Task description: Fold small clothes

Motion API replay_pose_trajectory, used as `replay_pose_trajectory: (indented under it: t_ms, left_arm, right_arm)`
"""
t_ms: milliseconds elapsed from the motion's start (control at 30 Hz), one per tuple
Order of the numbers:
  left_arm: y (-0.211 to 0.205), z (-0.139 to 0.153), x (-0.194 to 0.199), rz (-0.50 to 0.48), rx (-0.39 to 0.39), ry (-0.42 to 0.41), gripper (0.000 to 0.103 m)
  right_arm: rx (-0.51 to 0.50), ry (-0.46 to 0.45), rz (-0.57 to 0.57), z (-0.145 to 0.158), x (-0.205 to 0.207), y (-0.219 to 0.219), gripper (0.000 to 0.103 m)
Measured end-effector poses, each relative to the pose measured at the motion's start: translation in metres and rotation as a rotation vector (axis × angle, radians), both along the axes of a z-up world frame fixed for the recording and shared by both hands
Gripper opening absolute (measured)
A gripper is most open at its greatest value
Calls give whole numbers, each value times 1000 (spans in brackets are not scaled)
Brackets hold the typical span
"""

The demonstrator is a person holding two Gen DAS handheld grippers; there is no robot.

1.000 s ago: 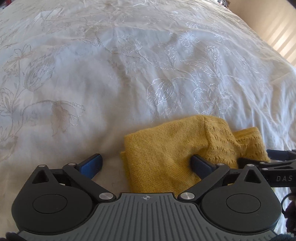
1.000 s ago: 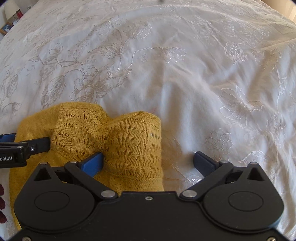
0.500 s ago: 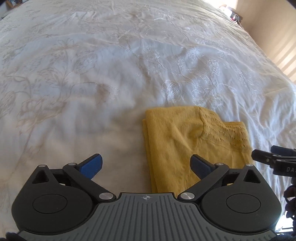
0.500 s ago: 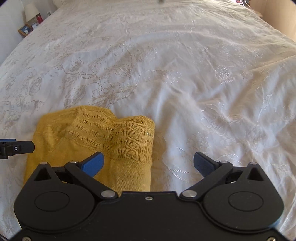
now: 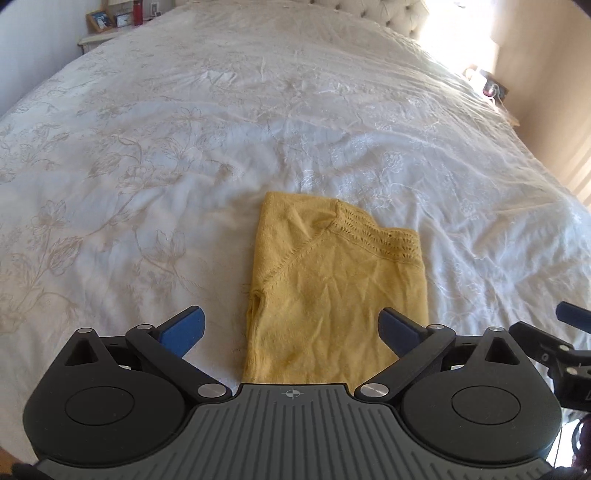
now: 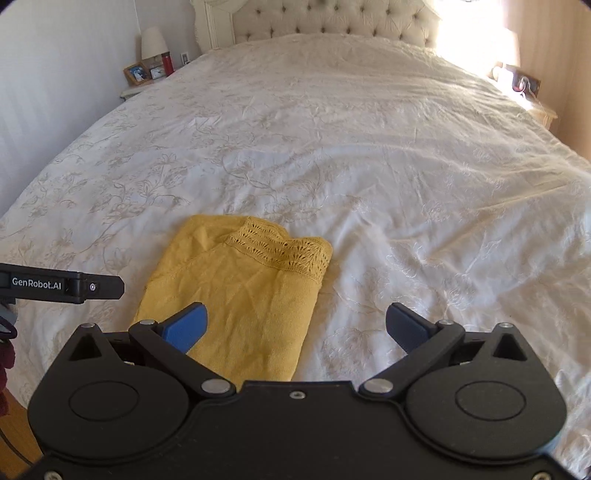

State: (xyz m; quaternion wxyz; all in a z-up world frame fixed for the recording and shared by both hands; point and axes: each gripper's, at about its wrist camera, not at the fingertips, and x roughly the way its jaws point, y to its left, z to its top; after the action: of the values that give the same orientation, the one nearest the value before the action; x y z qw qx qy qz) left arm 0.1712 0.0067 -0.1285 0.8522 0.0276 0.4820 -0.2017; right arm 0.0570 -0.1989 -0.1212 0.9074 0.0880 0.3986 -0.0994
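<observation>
Now both grippers hang above the bed [image 5: 295, 110] with nothing in them. Left gripper [image 5: 291, 326] has its jaws spread wide, blue pads either side of the near end of the top [image 5: 332, 295], not touching it. Right gripper [image 6: 295, 323] is likewise released, jaws wide; its left pad sits over the top's [image 6: 240, 291] near right part, its right pad over bare bedspread.

Yellow knit top lies folded flat as a narrow rectangle on the white embroidered bedspread, close to the bed's near edge, roughly mid-width. Lacy openwork band runs across its far right corner. A seam slants from there to the left edge. Fabric is a bit creased.

Headboard [image 6: 332, 18] at the far end. Nightstand [image 6: 147, 79] at the far left corner, with lamp, frame, red bottle.
</observation>
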Motion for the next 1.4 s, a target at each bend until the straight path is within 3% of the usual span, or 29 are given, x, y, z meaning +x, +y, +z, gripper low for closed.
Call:
replay_pose_trajectory:
  t_ms: [167,467,600,933,1400]
  left_arm:
    - [-10,19,-33,16,72,-60,101]
    - [-12,42,-80,1,198,-143,101]
    - [-10,50,-95,5,247,-188,101]
    - [6,55,-112,23,193,-137,101]
    - [19,58,-122,42,198,-123,101]
  right_arm:
    - [-28,3,-62,13,-27,7,102]
    - [153,2,-117,24,-62,5,102]
    - [161,-10,-127,30,-70,10,102]
    - [136,-3,-119,35,-85,25,102]
    - [138,-13,-94,40,-94,41,102]
